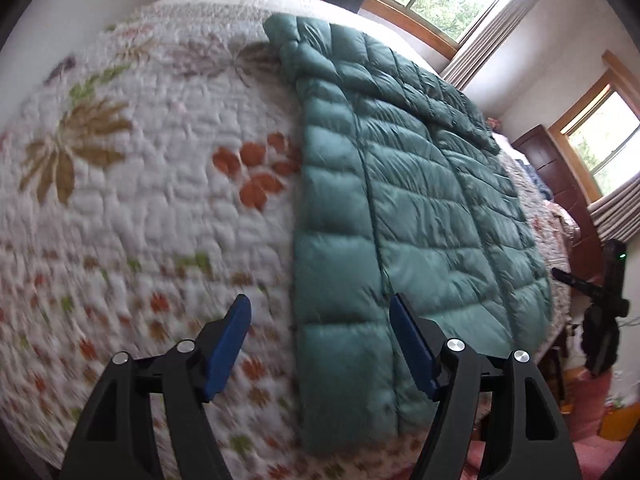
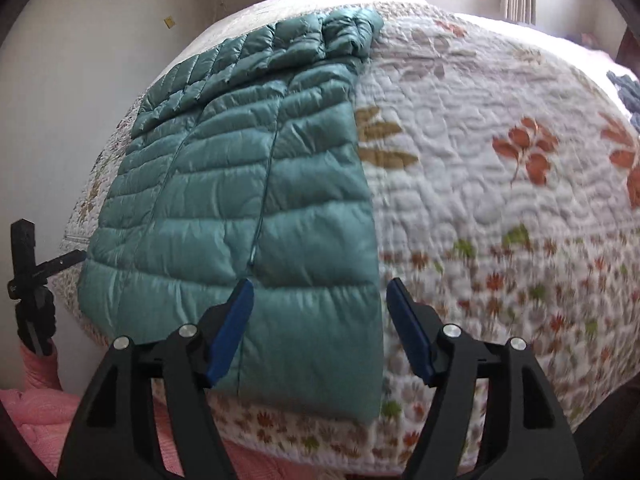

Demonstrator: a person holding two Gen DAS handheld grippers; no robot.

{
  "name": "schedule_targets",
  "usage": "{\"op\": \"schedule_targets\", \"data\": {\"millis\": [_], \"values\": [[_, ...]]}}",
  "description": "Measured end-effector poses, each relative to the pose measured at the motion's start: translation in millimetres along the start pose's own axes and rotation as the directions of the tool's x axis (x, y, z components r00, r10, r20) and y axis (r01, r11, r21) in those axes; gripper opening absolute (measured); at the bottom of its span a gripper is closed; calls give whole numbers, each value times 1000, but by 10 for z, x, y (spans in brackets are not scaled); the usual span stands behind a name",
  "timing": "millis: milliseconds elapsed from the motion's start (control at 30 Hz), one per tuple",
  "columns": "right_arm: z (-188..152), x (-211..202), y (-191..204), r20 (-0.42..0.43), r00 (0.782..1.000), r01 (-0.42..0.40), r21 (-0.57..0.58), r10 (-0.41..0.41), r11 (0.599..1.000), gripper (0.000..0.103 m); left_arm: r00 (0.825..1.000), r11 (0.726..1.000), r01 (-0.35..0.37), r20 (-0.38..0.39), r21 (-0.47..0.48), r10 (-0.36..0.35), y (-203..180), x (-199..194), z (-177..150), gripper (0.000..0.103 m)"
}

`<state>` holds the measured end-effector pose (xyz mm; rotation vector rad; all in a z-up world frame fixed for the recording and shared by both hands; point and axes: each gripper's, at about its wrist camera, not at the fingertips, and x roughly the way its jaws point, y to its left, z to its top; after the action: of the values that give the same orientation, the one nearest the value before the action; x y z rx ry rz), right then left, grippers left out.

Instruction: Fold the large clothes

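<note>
Two tongs, both spread wide and empty, hover over the bed. Bed with white quilted floral coverlet [image 1: 152,208] serves as folding surface. Teal quilted puffer jacket [image 1: 400,200] lies flat ahead of both, hem nearest, collar far; sleeves appear folded in, likely readying a lengthwise fold. Left tongs [image 1: 320,344] straddle its left edge; right tongs [image 2: 320,332] straddle its right edge, probably positioned to grip the hem corners.

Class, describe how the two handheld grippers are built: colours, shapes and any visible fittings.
The left gripper and right gripper look alike: two black angular plastic fingers with triangular cut-outs, flat blue pads on the inner faces, and round silver pins at the joints. No cables or markings show.
</note>
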<state>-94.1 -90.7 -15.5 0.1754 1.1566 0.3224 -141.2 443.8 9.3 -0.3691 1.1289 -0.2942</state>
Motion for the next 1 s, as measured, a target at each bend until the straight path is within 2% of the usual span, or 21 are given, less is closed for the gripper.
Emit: {"op": "schedule_targets", "data": {"millis": [133, 233, 333, 400, 433, 500, 600, 700, 800, 1000], "values": [[-169, 73, -80, -41, 999, 3, 28, -2, 1000, 70, 998, 998, 56, -31, -25, -57, -47, 71, -135, 73], [-256, 128, -115, -56, 998, -27, 44, 29, 999, 70, 999, 999, 35, -38, -1, -35, -137, 93, -198, 75], [-312, 145, -76, -51, 998, -36, 23, 37, 999, 66, 996, 998, 58, -60, -15, -58, -185, 102, -250, 74], [-331, 143, -36, -50, 998, -49, 2, 49, 999, 48, 996, 999, 53, -70, -2, -53, -239, 115, -282, 64], [-332, 149, -27, -53, 997, -62, -1, 62, 998, 43, 997, 999, 45, -71, 7, -44, -264, 120, -293, 60], [-330, 139, -2, -53, 994, -95, -7, 94, 995, 25, 997, 999, 40, -70, -8, -41, -255, 127, -296, 42], [-312, 74, 42, -36, 992, -125, -17, 124, 992, 13, 994, 995, 88, -62, -46, -91, -238, 108, -295, 21], [-286, -34, 74, -8, 988, -155, -21, 155, 988, 10, 991, 991, 132, -10, -35, -133, -271, -31, -278, 12], [-198, -181, 73, 35, 980, -196, -18, 197, 980, 8, 978, 979, 201, 58, -13, -200, -330, -203, -187, 10], [153, -460, 49, 131, 958, -256, -19, 256, 967, 8, 951, 962, 275, 145, 5, -272, -377, -373, 145, 10]]}}
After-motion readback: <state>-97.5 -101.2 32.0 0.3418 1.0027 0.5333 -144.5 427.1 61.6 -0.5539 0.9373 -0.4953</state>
